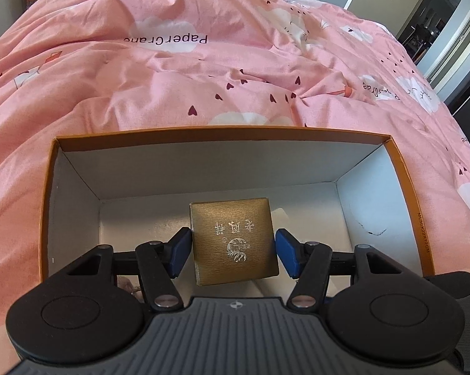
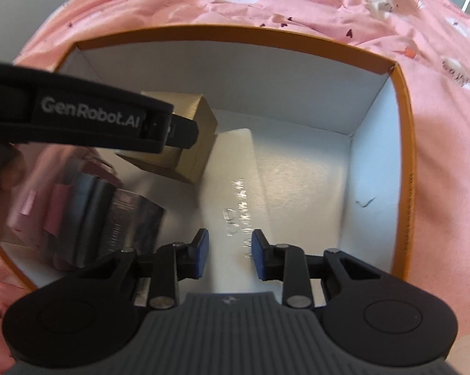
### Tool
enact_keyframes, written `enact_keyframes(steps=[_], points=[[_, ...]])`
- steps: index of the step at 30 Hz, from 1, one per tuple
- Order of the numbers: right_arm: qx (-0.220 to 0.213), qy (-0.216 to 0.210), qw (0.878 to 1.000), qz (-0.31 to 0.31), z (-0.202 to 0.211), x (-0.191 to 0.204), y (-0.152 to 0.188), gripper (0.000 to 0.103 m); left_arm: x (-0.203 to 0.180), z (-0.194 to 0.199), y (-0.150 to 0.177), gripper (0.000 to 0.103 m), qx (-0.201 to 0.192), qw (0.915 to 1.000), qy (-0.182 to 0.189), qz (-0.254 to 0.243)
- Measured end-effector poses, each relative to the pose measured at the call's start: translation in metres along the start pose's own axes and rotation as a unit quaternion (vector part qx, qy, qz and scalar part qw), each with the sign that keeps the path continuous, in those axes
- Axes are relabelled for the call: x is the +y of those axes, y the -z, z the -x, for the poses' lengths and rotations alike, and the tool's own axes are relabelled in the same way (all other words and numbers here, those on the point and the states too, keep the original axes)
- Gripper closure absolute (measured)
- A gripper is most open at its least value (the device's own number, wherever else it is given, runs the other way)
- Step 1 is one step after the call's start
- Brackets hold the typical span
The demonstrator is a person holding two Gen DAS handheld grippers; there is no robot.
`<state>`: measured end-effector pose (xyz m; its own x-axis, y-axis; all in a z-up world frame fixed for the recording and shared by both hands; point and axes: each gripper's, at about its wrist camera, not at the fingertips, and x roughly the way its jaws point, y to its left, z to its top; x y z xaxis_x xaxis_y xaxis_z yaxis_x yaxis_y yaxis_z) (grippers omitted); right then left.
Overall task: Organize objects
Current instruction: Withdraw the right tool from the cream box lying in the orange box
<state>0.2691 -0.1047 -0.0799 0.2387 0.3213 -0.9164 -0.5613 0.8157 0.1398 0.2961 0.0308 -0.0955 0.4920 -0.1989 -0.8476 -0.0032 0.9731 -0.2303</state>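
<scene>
The gold box is gripped squarely between the left tongs, hanging above the floor of the orange carton; the right tongs, parted and empty, are poised beside it.

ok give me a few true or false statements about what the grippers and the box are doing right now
1. The left gripper holds a brushed gold square box over the open orange cardboard box. True.
2. The orange cardboard box sits on a bare wooden table. False: it rests on a pink patterned bedcover.
3. The right gripper grips the gold box. False: nothing sits between its pads, and a flat white packet lies beneath them.
4. The orange box has a white interior. True.
5. Silvery and pink wrapped items lie in the box's left part in the right wrist view. True.
</scene>
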Motion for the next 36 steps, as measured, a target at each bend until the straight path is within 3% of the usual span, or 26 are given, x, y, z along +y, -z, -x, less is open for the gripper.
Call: enact_keyframes(steps=[3,8,15,19,22,29,36], points=[[0.024,-0.037,0.999,-0.03,-0.01,-0.001,0.002,0.089,0.002,-0.001,-0.003,0.035,0.003,1.0,-0.001,0.002],[0.039,-0.05,0.996,-0.066,-0.034,-0.009,-0.009,0.102,0.003,-0.005,-0.007,0.035,0.007,0.9999,-0.013,0.001],[0.03,-0.016,0.99,-0.136,-0.039,-0.026,-0.015,0.103,0.001,-0.017,-0.017,0.035,0.008,0.9997,-0.023,0.003],[0.025,-0.019,0.988,-0.149,-0.033,-0.035,-0.014,0.1,-0.007,-0.025,-0.022,0.035,0.007,0.9997,-0.021,-0.006],[0.014,-0.019,0.992,-0.124,-0.018,-0.032,-0.014,0.093,-0.014,-0.034,-0.023,0.035,0.013,0.9996,-0.023,-0.011],[-0.007,0.014,1.0,-0.023,0.018,-0.034,-0.017,0.093,-0.024,-0.048,-0.025,0.035,0.023,0.9995,-0.016,-0.015],[-0.015,0.061,0.992,0.107,0.026,-0.035,-0.016,0.092,-0.043,-0.06,-0.027,0.035,0.035,0.999,0.022,-0.018]])
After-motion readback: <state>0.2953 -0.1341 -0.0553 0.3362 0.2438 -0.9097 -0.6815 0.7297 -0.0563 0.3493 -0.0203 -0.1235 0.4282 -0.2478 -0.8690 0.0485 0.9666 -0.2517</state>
